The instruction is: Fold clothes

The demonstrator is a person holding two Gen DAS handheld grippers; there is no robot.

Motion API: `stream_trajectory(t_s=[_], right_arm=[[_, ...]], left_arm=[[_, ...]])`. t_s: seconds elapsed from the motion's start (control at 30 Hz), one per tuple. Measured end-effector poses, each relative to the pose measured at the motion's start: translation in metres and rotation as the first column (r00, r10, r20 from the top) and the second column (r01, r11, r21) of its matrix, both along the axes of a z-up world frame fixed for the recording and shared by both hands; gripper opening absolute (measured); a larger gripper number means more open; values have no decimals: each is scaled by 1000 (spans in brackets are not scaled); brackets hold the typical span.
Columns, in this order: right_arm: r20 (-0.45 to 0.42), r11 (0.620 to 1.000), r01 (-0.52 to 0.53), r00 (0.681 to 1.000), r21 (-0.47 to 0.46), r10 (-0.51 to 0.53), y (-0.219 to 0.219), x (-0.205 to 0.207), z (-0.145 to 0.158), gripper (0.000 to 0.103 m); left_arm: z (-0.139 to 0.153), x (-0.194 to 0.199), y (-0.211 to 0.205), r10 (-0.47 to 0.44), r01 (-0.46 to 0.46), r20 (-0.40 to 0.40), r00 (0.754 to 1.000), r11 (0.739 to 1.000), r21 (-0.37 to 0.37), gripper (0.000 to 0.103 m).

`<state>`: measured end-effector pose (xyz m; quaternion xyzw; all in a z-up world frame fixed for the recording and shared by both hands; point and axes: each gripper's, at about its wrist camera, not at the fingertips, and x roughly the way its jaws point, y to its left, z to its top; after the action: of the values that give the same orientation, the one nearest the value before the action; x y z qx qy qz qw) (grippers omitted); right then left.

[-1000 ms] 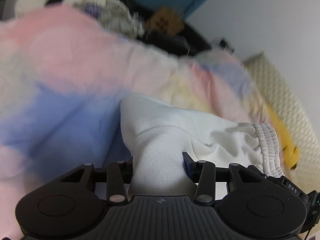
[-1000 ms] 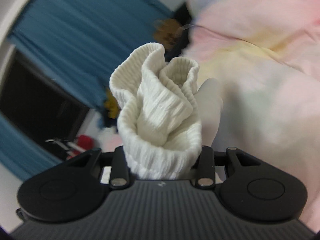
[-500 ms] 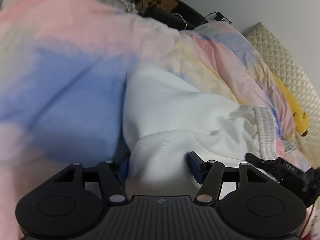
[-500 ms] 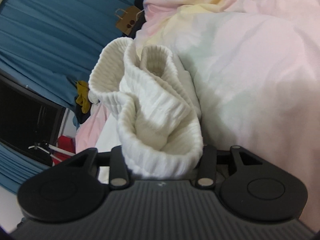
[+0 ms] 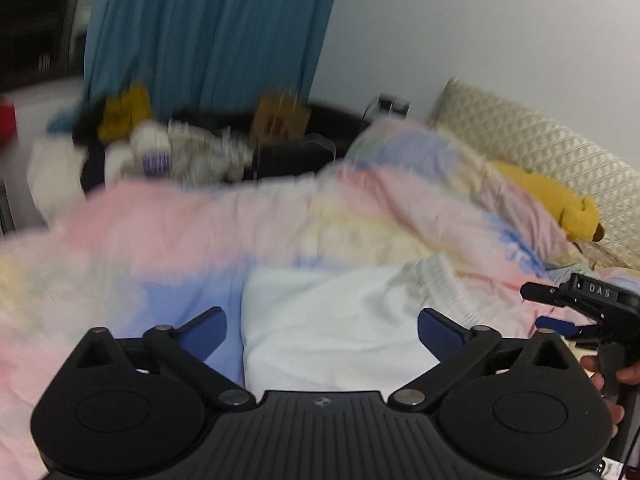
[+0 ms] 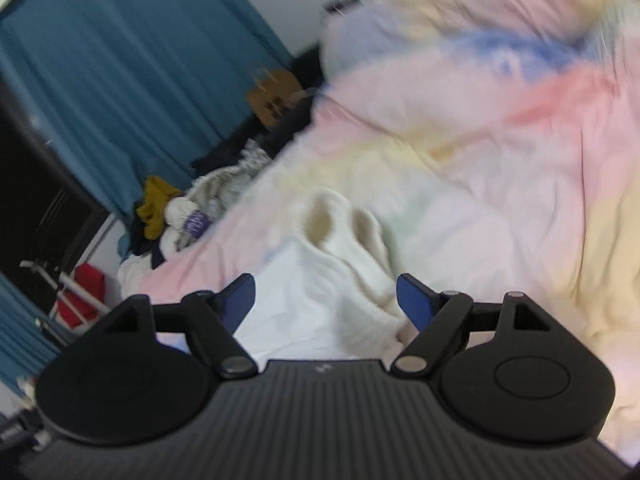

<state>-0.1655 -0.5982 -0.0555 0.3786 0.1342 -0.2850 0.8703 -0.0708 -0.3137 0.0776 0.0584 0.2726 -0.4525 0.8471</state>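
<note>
A white sweatshirt [image 5: 332,320] lies folded on the pastel bedcover [image 5: 200,232]. Its ribbed hem [image 5: 444,280] is at the right. My left gripper [image 5: 322,330] is open above it, holding nothing. In the right wrist view the same white garment [image 6: 320,296] lies on the cover, its ribbed cuff [image 6: 340,224] pointing away. My right gripper [image 6: 326,298] is open over it, holding nothing. The right gripper also shows at the right edge of the left wrist view [image 5: 592,312]. Both views are blurred.
A yellow plush toy [image 5: 560,204] lies by a cream quilted pillow [image 5: 540,148] at the right. A pile of clothes [image 5: 160,148] and a brown paper bag [image 5: 280,120] sit beyond the bed, before a blue curtain [image 5: 208,32].
Both grippers have opened and let go of the white garment, which now lies on the bedcover. Both have pulled back and tilted up.
</note>
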Motion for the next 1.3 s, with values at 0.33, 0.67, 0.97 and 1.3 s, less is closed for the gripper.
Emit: stream_trajectory(t_s=[0.33, 0.67, 0.97, 1.3], right_arm=[[-17, 951, -81, 997, -298, 80, 93, -32, 70, 89], [-86, 912, -128, 991, -389, 102, 167, -35, 54, 89], [-186, 900, -178, 976, -398, 111, 212, -21, 12, 89], [-216, 884, -169, 973, -435, 80, 225, -16, 4, 89]], left_arm=[[58, -92, 68, 87, -84, 158, 984, 996, -28, 103], [57, -140, 146, 180, -174, 196, 964, 984, -48, 103], [22, -140, 174, 207, -203, 172, 963, 978, -37, 103], [9, -132, 186, 223, -223, 154, 963, 975, -16, 103]])
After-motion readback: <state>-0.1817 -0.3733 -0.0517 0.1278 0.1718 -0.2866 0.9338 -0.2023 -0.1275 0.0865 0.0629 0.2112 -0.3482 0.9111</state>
